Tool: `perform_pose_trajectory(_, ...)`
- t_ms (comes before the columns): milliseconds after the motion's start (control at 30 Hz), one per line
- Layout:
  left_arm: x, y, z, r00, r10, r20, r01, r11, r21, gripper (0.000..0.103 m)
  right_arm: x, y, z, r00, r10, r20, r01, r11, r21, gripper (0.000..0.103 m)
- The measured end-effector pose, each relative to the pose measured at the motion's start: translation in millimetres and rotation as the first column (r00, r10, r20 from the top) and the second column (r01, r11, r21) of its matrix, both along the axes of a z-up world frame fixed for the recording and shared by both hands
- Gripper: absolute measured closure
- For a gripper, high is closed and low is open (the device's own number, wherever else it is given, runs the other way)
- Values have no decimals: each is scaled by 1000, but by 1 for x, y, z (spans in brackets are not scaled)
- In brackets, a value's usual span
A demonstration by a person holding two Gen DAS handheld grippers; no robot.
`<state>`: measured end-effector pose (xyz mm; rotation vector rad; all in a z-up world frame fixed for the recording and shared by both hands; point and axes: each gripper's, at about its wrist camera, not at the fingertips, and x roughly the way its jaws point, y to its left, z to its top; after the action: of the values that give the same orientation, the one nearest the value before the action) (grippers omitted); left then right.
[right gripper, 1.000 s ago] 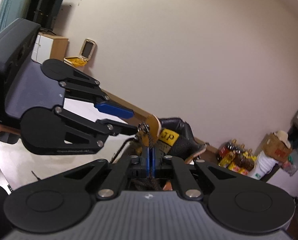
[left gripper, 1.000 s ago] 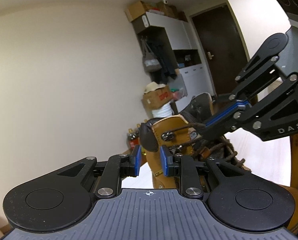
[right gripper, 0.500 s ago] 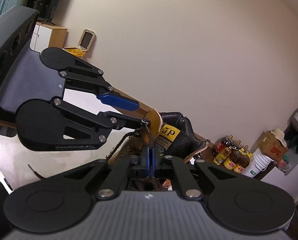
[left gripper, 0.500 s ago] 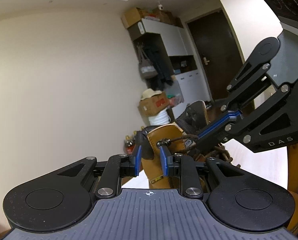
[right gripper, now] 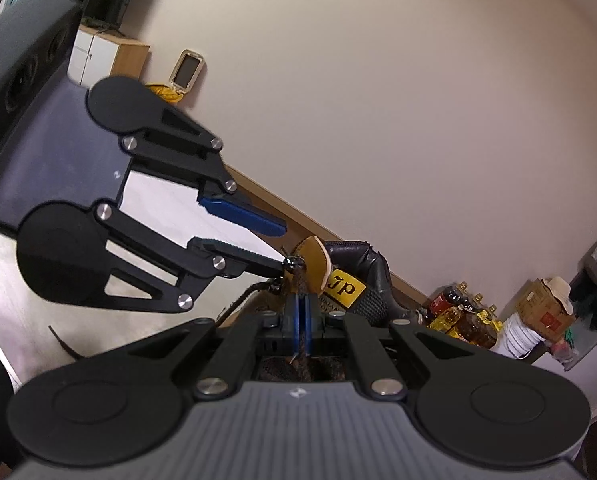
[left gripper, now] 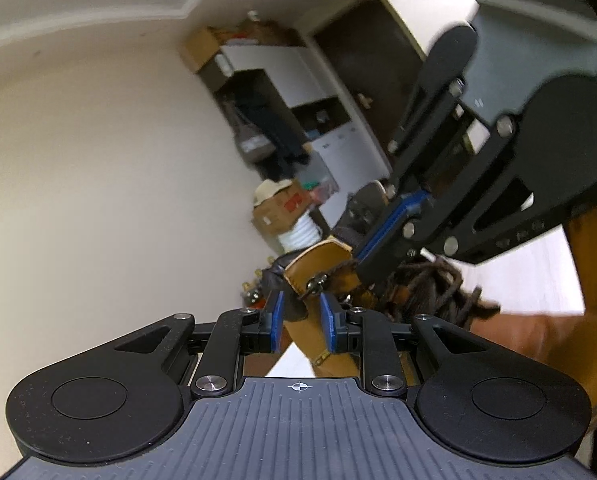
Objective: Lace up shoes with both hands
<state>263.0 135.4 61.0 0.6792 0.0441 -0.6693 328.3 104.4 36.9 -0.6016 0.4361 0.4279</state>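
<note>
Boot point(left gripper: 322, 268) leather is seen tilted more to one side than a second ago in the left wrist view, and the whole room is leaned over with it. The tan flap with its metal lace hook point(left gripper: 317, 280) sits between the blue pads of the left gripper point(left gripper: 301, 322), just above them. Those jaws are about half open, and it cannot be told if the pads press on the leather. The brown lace point(right gripper: 300, 280) is pinched flat between the pads of the right gripper point(right gripper: 301, 322), whose jaws are nearly closed, as before. The lace is pulled tight from those pads up to the hook. Only the right wrist view shows a yellow tag point(right gripper: 344, 289) and the black padded collar point(right gripper: 362, 264) past the jaws, and bottles point(right gripper: 458, 316) by the wall. Only the left wrist view shows loose lace loops point(left gripper: 434, 288) piled under the right gripper, and a dark door point(left gripper: 362, 64) far behind.
</note>
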Motion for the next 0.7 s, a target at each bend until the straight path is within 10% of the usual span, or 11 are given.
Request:
perform_pose_trajectory(300,-7,-20,-7,997,-61,44,52,979,199,101,-2,-3,0,1000,21,7,-21,1000,-5,99)
perform_pose_trajectory(567,10,20,-55,949,289,-122,-264,945,192,101,-25,-30,5,999,16,42,-20,995,101,98)
perform_pose_trajectory(700,3,27,-76,924,315,-217,-275,942,193,101,-30,-47,0,1000,-12,21,9,989,151,98)
